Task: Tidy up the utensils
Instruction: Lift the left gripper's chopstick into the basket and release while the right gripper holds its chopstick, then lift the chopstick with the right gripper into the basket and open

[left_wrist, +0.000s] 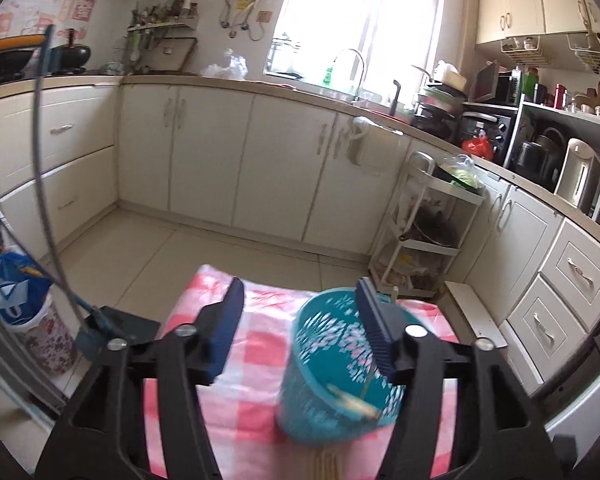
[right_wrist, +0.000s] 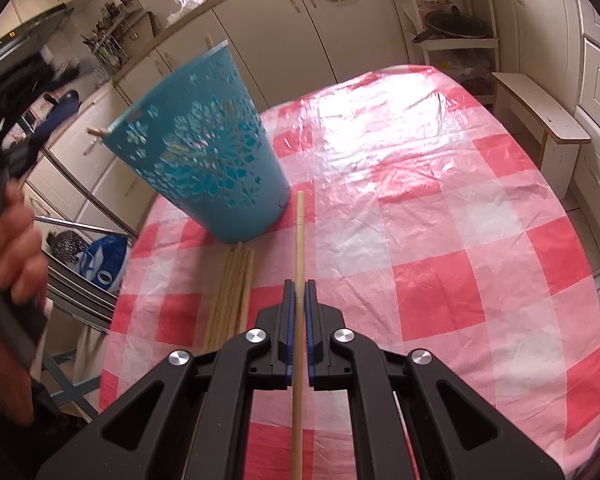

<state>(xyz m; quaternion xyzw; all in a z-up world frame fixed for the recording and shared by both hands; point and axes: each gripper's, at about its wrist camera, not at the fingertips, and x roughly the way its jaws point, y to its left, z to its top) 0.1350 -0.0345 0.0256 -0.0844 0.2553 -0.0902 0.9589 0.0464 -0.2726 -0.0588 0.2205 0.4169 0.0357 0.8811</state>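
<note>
A teal perforated holder (right_wrist: 204, 148) stands on the red-and-white checked table (right_wrist: 440, 240), tilted toward the left. It also shows in the left wrist view (left_wrist: 332, 364), with a few chopsticks inside. My left gripper (left_wrist: 304, 328) is open and its right finger (left_wrist: 376, 332) is at the holder's rim. My right gripper (right_wrist: 299, 292) is shut on a single wooden chopstick (right_wrist: 299, 240) whose tip points at the holder's base. Several loose chopsticks (right_wrist: 230, 292) lie bundled on the table just left of it.
White kitchen cabinets (left_wrist: 220, 152) and a white rack trolley (left_wrist: 424, 232) stand beyond the table. A white bench (right_wrist: 540, 112) stands by the table's far right. A blue bag (right_wrist: 104, 264) lies on the floor at the left.
</note>
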